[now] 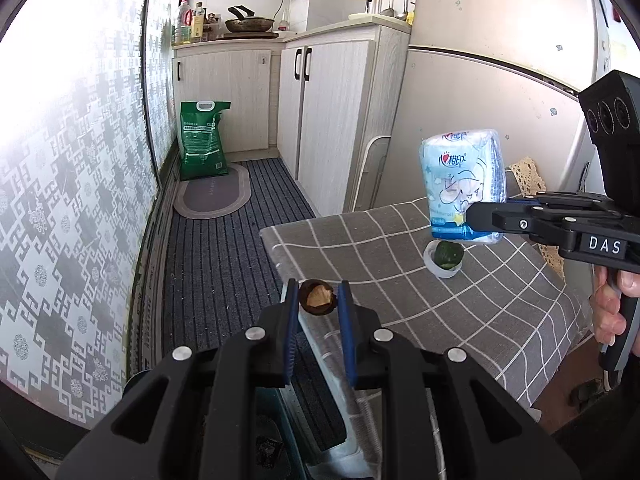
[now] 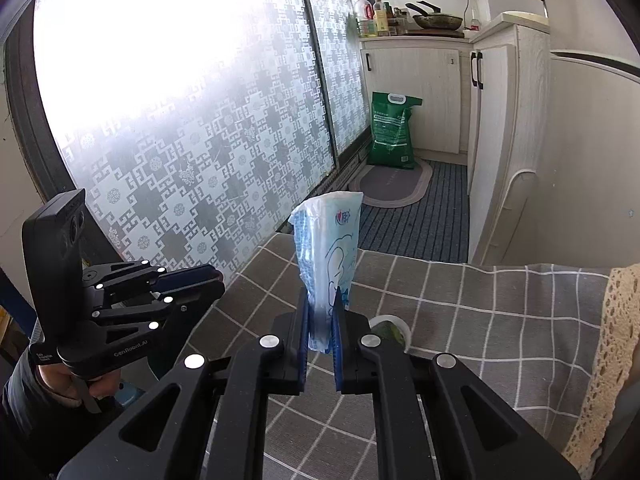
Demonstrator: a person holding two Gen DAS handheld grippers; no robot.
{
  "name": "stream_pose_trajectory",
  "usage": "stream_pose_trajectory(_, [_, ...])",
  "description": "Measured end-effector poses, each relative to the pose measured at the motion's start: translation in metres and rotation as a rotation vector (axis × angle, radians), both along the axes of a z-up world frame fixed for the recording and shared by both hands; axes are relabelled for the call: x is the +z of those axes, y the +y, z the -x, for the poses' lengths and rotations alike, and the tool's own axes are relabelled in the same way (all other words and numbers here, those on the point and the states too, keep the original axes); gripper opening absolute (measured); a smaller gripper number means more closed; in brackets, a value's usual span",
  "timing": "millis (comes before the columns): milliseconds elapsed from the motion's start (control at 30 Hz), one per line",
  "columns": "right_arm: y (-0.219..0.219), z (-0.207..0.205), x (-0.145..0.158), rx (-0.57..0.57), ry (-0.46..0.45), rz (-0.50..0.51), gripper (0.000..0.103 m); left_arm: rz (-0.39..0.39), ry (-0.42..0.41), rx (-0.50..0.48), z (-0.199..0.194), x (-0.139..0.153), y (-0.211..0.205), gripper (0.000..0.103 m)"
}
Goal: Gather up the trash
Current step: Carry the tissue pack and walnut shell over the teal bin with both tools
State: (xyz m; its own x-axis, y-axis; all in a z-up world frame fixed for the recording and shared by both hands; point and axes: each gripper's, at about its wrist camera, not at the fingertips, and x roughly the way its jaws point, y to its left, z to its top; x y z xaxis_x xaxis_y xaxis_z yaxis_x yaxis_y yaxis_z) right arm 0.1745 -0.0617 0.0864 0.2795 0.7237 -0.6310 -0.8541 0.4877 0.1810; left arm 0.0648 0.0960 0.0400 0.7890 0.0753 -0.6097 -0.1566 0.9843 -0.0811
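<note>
Left gripper point(image 1: 318, 300) pinching brown husk point(image 1: 316, 298) | right gripper point(image 2: 322, 312) clamping tissue pack point(image 2: 328, 256) above table point(image 2: 500, 312) | I'd carry level, squeeze steady until bin

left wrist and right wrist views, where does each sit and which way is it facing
Left wrist: on the left claw, angled down over the table edge toward the kitchen; holds a brown fruit husk; right claw and hand at right.
Right wrist: on the right claw, facing likewise; grips a tissue pack; left claw at left.
Shared: tissue pack, table, green sack.
</note>
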Motion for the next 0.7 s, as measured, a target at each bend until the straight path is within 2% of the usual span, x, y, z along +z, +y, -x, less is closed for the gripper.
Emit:
stream_pose_trajectory(300, [0.042,0.026,0.003,0.074,-0.003,0.015,0.009,0.013,0.030,0.055,0.028,-0.009,0.036,0.021])
stream_pose_trajectory(700, [0.093,0.061,-0.007,0.167,0.011,0.058,0.009,0.067,0.127,0.102,0.060,-0.047,0.076,0.021])
